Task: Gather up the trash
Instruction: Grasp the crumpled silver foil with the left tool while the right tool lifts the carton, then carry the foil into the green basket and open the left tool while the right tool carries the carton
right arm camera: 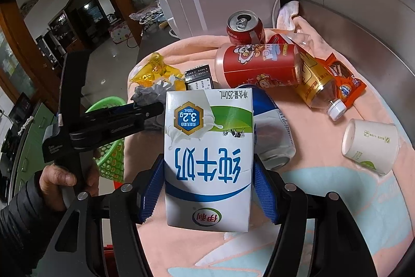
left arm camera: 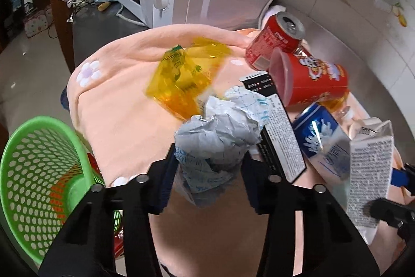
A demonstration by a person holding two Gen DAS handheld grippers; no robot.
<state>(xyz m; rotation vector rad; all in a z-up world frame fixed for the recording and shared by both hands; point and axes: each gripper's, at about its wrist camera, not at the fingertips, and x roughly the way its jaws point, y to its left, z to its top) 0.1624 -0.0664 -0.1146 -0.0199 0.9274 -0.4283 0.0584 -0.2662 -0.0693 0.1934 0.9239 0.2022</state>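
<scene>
Left claw (left arm camera: pixel 208 162) clamped on crumpled grey-white paper wad (left arm camera: pixel 220 126); right claw (right arm camera: pixel 208 186) clamped on white-blue-green rectangular milk carton (right arm camera: pixel 207 160)

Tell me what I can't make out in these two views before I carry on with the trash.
- Green basket contents: left wrist view, mesh wall and the left gripper hide most; only something red shows.
- Blue can: right wrist view, the milk carton in the right gripper covers its label.
- Yellow wrapper: left wrist view, blurred print.
- Crumpled paper: text too small.

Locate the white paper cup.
Right wrist view, far right: the white paper cup lies on its side on the pink cloth, just below the plastic bottle.
</scene>
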